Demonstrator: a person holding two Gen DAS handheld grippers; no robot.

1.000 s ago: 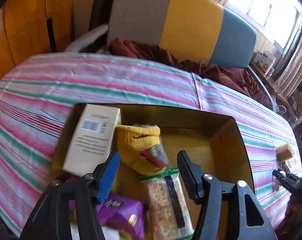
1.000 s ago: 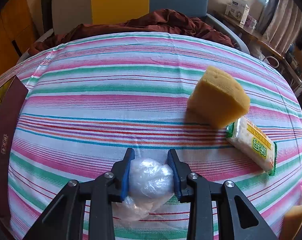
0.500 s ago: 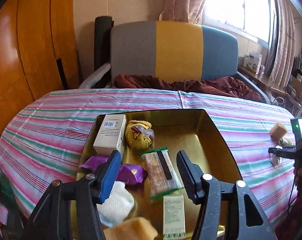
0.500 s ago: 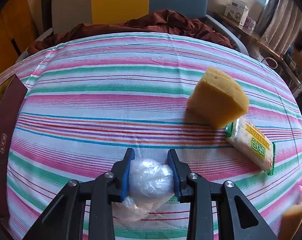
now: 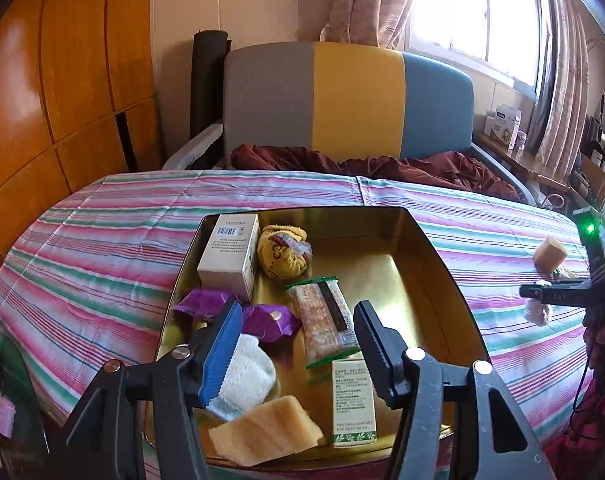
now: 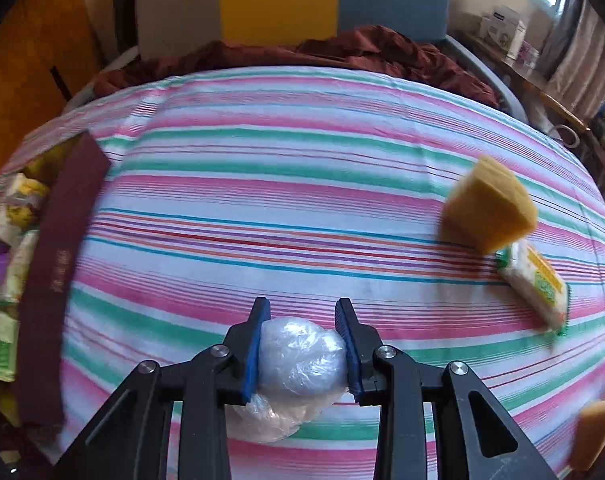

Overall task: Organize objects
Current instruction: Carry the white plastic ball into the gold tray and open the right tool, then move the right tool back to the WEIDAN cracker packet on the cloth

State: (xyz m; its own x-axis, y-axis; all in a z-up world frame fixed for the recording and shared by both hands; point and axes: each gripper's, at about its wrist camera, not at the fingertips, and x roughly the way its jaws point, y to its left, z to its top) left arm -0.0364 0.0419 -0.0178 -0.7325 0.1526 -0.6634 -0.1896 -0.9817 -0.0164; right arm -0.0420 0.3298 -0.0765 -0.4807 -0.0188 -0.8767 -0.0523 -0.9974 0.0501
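A gold tray (image 5: 382, 276) on the striped tablecloth holds a white box (image 5: 230, 256), a yellow knitted item (image 5: 282, 252), a snack bar (image 5: 324, 316), purple wrappers (image 5: 268, 318), a white cloth (image 5: 244, 376), a sponge wedge (image 5: 266, 436) and a small green-white box (image 5: 352, 400). My left gripper (image 5: 298, 312) hangs open over the tray's near end with nothing between its fingers. My right gripper (image 6: 302, 308) is shut on a clear plastic-wrapped ball (image 6: 298, 356) just above the cloth. It also shows at the right edge of the left wrist view.
A yellow sponge (image 6: 488, 208) and a green-edged packet (image 6: 534, 284) lie on the cloth to the right, another sponge piece (image 6: 594, 432) at the bottom right. The tray's dark red outer wall (image 6: 58, 264) stands at the left. A striped chair (image 5: 342, 100) is behind the table.
My left gripper has drawn back and up from the tray, still open. My right gripper has lifted the plastic ball off the cloth and shifted toward the tray.
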